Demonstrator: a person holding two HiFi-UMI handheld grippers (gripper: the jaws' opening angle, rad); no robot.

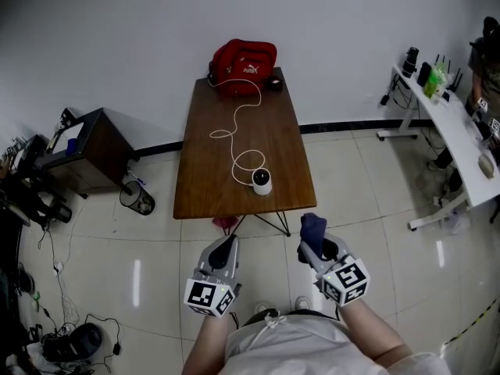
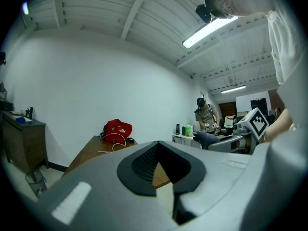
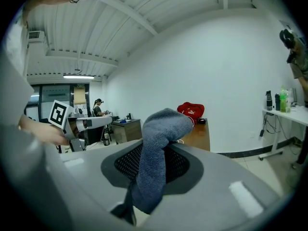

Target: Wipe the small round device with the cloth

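Right claw (image 1: pixel 315 245) pinching cloth (image 1: pixel 313 226); left claw (image 1: pixel 227 244) pressed together; round device (image 1: pixel 262 182) on table (image 1: pixel 273 131) ahead, well apart.

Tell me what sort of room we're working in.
Likely a lab or workshop: a wooden table on tiled floor, a white workbench with gear at the right, cables lying at left.

device (image 1: pixel 262 182) on table (image 1: pixel 201 170) near edge | bag (image 1: pixel 244 67) far end

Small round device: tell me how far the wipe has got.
Done: the right gripper has its jaws shut on the blue cloth. In hand: both grippers are short of the table; the left gripper is shut and empty. Left: bringing the cloth to the small round device and wiping it.
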